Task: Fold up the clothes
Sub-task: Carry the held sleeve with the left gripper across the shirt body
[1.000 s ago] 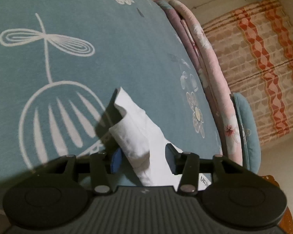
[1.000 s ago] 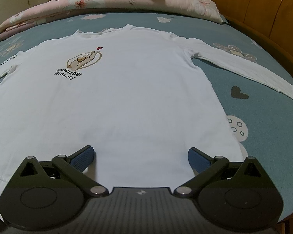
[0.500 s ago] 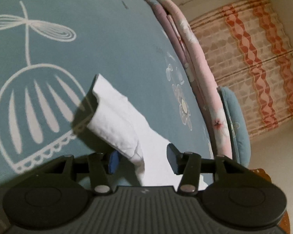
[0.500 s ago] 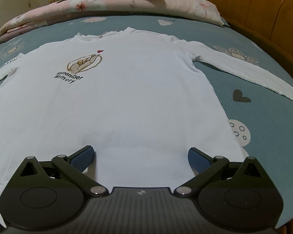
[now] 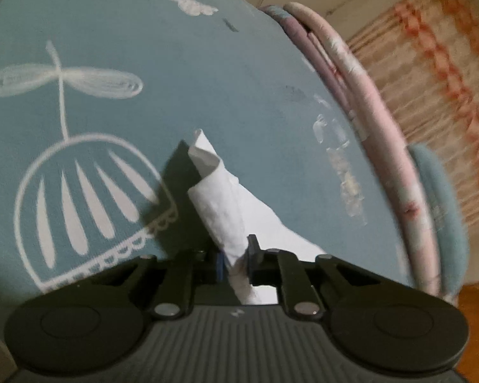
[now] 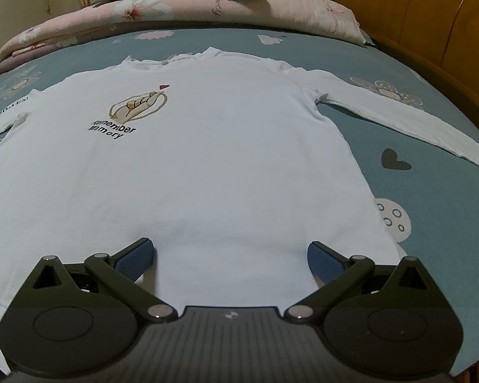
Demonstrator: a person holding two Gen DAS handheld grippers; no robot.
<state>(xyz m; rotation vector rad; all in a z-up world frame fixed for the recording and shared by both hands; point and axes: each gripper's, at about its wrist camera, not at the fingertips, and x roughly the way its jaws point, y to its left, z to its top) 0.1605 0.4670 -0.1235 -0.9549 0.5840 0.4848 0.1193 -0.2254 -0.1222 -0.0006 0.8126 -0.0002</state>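
Left gripper (image 5: pixel 234 260) pinches shirt sleeve (image 5: pixel 220 188) (jaws just closed).

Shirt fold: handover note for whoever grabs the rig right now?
Left hand-held gripper: jaws have just closed on the cuff end of the shirt's left sleeve, which is pinched between the pads and lifted off the bedsheet.
Right hand-held gripper: open, empty, over the hem of the white shirt.
Shirt lies flat, print up, collar toward the pillows; right sleeve spread out on the sheet.
Done: left cuff gripped.
Left: fold both sleeves in, then fold the body.
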